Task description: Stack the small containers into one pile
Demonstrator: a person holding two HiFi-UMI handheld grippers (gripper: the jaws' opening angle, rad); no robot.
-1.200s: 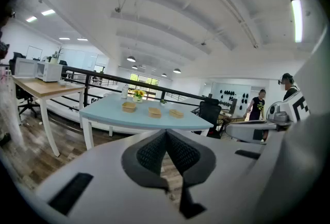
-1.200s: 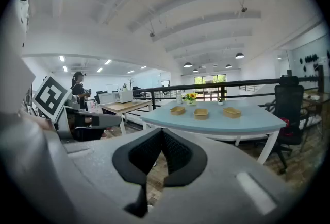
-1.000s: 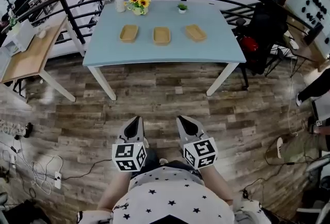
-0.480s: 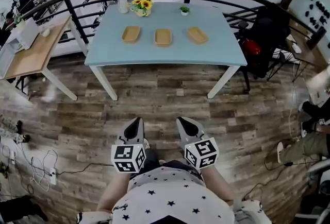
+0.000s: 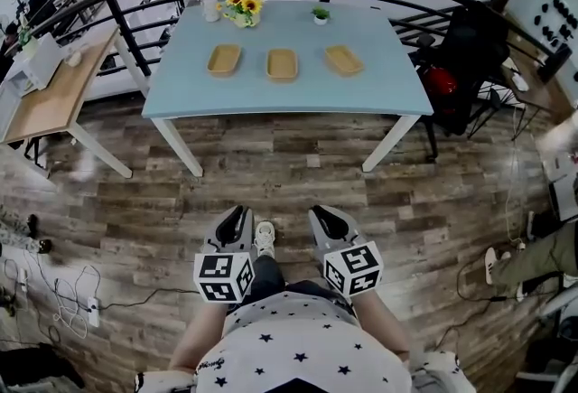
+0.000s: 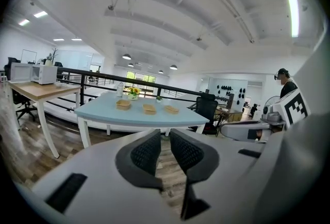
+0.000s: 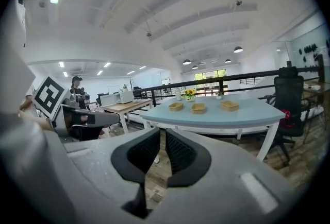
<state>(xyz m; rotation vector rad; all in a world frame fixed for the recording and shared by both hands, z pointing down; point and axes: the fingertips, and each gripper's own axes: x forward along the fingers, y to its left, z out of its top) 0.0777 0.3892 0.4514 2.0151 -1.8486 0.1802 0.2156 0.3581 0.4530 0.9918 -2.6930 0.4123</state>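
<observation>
- Tan shallow containers are set in a row along a pale blue table, each apart from the next: a left container, a middle container and a right container.
- All three appear to be empty.
- Well short of the table, the left gripper and right gripper are held low; their jaws have just been opening, are slightly parted, and nothing is gripped.
- The table should be approached first; an end container is best pinched by its rim and lowered squarely into its neighbour.
</observation>
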